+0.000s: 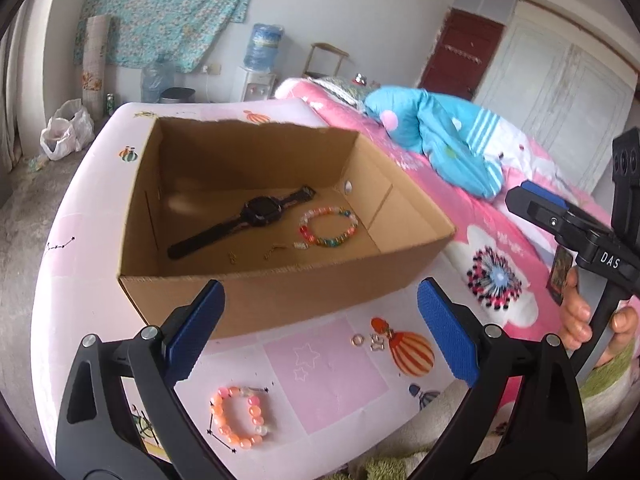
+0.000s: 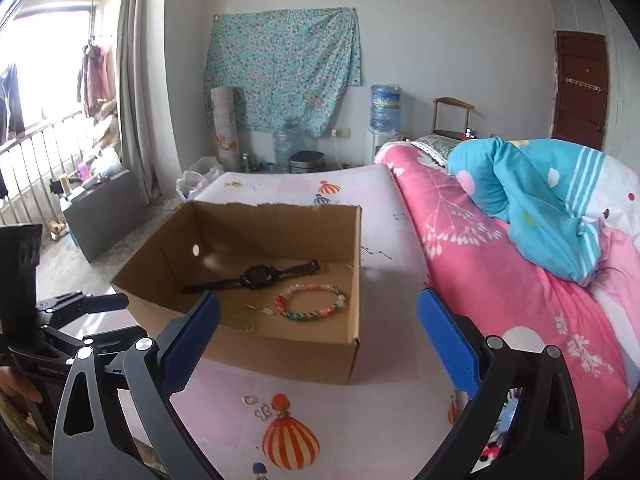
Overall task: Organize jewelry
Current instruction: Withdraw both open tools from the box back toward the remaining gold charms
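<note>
Left hand-held gripper spread wide, ribbed blue pads holding nothing, hovering above the pink printed counter just short of the open corrugated cardboard box; right hand-held gripper likewise wide and empty, near the box's front corner. On the counter: orange-pink round-bead bracelet, small metal rings beside a striped balloon print. Inside the box: black strap watch, multicolour glossy bead bracelet, tiny gold-tone pieces on the floor.
</note>
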Motion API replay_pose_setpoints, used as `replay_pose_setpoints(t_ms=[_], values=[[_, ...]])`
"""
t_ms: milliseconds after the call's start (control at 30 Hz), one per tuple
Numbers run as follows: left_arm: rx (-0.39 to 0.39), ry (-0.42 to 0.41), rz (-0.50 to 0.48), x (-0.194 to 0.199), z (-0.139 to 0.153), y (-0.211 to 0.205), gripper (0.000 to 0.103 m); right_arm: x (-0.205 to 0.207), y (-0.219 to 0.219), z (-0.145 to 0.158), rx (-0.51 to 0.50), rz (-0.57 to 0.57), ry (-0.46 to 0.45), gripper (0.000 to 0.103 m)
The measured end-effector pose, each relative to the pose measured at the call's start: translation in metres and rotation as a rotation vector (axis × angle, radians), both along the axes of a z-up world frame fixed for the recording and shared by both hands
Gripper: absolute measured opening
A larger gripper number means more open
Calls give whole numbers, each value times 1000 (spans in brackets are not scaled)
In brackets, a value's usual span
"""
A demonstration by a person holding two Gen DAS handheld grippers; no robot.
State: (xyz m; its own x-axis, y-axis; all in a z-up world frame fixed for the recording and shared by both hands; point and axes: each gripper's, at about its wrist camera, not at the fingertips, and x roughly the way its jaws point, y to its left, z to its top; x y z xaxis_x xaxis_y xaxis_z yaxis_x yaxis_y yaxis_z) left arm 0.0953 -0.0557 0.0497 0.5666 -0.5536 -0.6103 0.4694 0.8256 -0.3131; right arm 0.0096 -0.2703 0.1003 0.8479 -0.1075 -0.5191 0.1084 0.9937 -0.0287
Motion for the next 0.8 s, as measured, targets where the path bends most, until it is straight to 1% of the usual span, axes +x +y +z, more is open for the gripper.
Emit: replay_pose_setpoints(t_ms=[133, 267, 333, 467, 600, 800], values=[[49, 10, -19, -8, -10, -9, 94, -9, -2, -13, -7, -9, 46, 96], [76, 48, -35, -10, -22, -16, 93, -13, -9, -32, -29, -69, 112, 96], [83, 69, -32, -10, -27, -18, 93, -16, -12, -38, -52, -102, 119, 96], [97, 95, -15, -7, -34, -19, 93, -21, -17, -39, -84, -159, 91, 96], [104, 105, 4, -4, -37, -17, 93, -20, -22, -44, -69, -161, 92, 96], [130, 125, 21, -1, -42, -19, 93, -13, -20, -58, -91, -143, 136, 96]])
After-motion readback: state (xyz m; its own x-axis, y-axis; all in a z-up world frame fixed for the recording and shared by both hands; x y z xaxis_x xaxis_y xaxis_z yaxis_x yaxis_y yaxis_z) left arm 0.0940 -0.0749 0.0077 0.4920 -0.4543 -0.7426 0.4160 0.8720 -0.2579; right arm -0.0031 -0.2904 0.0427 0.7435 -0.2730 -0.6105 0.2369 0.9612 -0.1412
